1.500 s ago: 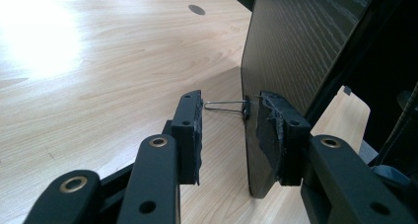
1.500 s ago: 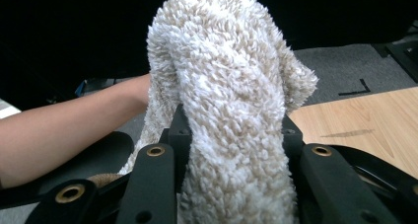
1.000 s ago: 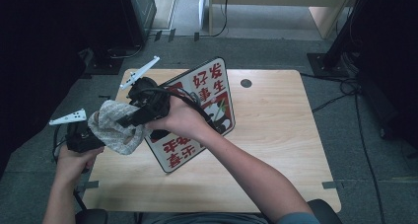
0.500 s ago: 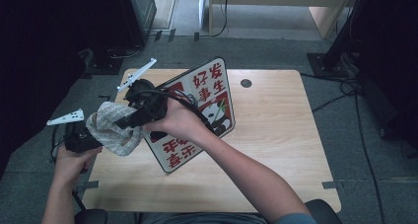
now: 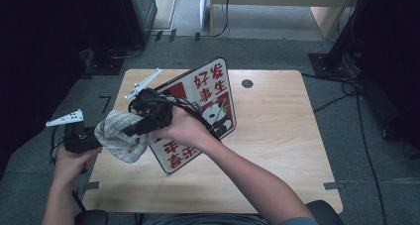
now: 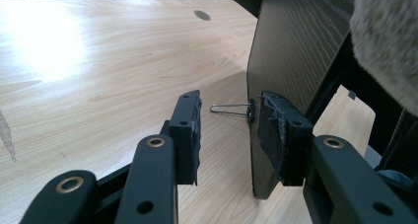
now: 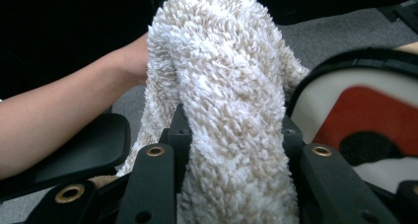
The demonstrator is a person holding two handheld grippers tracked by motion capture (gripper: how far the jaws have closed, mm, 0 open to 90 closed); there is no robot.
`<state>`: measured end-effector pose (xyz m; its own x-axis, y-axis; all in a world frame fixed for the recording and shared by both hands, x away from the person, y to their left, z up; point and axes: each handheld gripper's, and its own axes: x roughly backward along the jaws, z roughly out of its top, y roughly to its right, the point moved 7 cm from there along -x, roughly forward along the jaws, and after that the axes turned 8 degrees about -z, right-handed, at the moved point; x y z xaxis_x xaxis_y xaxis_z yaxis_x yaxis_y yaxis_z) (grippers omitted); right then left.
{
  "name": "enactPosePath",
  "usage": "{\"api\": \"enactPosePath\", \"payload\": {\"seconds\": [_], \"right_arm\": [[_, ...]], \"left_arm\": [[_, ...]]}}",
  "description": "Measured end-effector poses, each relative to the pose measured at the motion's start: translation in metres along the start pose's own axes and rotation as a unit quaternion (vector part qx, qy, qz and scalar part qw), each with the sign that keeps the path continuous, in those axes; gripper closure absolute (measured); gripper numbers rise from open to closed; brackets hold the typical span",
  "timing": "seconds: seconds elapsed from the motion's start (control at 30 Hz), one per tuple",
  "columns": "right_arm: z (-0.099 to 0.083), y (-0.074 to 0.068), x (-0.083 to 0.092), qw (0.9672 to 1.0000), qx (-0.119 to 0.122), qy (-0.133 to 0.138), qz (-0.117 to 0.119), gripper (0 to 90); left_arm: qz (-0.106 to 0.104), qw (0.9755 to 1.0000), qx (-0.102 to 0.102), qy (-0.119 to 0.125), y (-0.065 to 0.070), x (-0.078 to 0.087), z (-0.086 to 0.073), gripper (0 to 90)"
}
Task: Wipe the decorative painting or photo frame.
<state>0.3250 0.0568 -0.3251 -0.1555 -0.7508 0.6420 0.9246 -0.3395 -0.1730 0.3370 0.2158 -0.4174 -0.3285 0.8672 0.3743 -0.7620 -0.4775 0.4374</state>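
A framed sign [image 5: 208,101] with red characters and a panda stands tilted on the wooden table [image 5: 277,150]. My right gripper [image 7: 231,120] is shut on a fluffy beige towel [image 7: 222,76], held at the sign's left edge [image 5: 121,136]. My left gripper [image 6: 224,110] stands open behind the sign. A thin wire pin [image 6: 229,109] sticks out of the sign's dark back [image 6: 296,46] into the gap between the jaws. The right pad [image 6: 276,130] lies close against that back, and the left pad [image 6: 190,130] is apart from it. In the high view the towel hides the left gripper's tips.
A round cable hole [image 5: 247,84] sits at the table's far side. The person's left forearm [image 7: 64,120] crosses behind the towel. Grey carpet with cables [image 5: 346,91] and dark furniture surround the table.
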Motion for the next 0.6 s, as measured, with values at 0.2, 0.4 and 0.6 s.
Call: {"api": "enactPosePath", "payload": {"seconds": [0.2,0.4,0.6], "right_arm": [[-0.008,0.000,-0.005,1.0000,0.003,-0.004,0.002,64.3],[-0.017,0.000,-0.009,1.0000,-0.003,-0.002,0.003,64.2],[-0.023,0.000,-0.011,1.0000,-0.007,-0.002,0.003,64.1]], "left_arm": [[-0.001,1.0000,-0.002,-0.001,0.001,0.000,0.000,60.8],[0.000,1.0000,-0.005,0.001,0.001,0.000,0.000,60.8],[0.003,1.0000,-0.008,0.001,0.001,0.000,0.000,59.9]]}}
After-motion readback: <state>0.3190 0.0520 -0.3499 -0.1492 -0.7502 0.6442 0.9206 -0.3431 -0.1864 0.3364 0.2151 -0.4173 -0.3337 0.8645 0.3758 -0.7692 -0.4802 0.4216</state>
